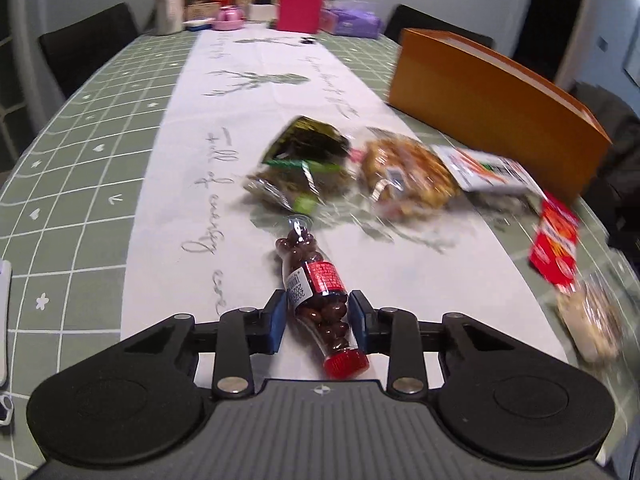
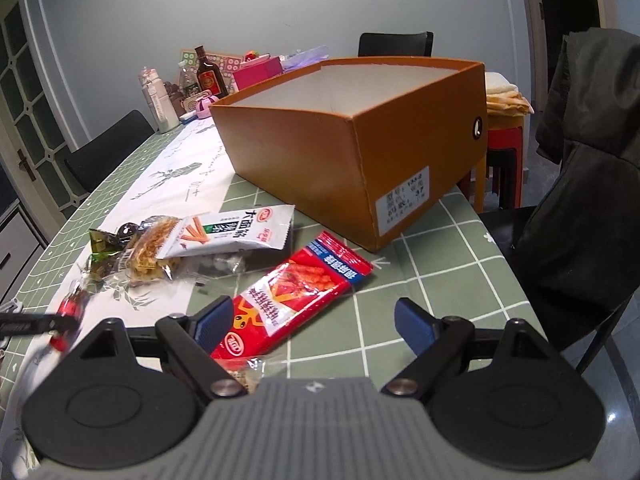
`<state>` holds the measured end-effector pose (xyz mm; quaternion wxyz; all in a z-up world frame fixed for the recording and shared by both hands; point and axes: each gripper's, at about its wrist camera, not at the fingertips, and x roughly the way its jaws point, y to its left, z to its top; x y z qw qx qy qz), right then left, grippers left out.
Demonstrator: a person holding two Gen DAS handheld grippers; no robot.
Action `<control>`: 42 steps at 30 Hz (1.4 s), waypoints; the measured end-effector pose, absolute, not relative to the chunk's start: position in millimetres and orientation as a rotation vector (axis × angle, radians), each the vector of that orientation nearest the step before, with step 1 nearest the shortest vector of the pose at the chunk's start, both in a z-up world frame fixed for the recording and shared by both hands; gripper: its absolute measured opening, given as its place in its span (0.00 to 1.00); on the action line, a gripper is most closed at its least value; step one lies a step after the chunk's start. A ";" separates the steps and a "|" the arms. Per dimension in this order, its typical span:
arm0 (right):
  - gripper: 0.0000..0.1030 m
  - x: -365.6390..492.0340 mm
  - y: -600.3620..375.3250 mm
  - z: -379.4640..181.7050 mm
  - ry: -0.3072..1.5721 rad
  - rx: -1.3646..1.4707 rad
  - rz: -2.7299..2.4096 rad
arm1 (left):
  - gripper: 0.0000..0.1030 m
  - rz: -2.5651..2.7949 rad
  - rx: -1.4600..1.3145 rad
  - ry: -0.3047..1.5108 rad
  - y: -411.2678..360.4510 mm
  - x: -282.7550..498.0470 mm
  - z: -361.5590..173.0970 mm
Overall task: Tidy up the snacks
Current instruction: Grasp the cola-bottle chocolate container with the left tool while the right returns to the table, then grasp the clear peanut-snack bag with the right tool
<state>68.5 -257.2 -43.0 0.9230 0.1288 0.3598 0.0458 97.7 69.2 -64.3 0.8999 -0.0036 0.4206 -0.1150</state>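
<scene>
We judge the task barely begun: the orange box (image 2: 360, 152) shows no contents, though its floor is hidden. Our left gripper (image 1: 320, 316) is clamped on the candy bottle (image 1: 318, 292), low over the runner. Our right gripper (image 2: 314, 322) hangs spread wide and empty above the red snack packet (image 2: 292, 296). The white packet (image 2: 232, 232) and the other bags still lie on the table (image 2: 440, 264).

The left tool (image 1: 320, 320) has its blue pads (image 1: 278, 322) pressed against something held between them, near the fingertips. The right tool (image 2: 312, 320) hovers low with jaws spread wide, nothing between its pads (image 2: 412, 326).
</scene>
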 end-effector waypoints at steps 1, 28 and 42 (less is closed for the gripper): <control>0.83 69.7 -256.9 -44.3 0.745 0.269 0.089 | 0.36 -0.254 0.011 0.874 68.0 93.9 -64.2; 0.84 22.7 -172.8 -55.2 0.786 0.100 0.139 | 0.34 -0.121 0.023 0.774 54.5 85.8 -73.1; 0.76 18.3 -170.2 -62.7 0.780 0.052 0.164 | 0.33 -0.118 0.007 0.756 58.4 79.2 -69.3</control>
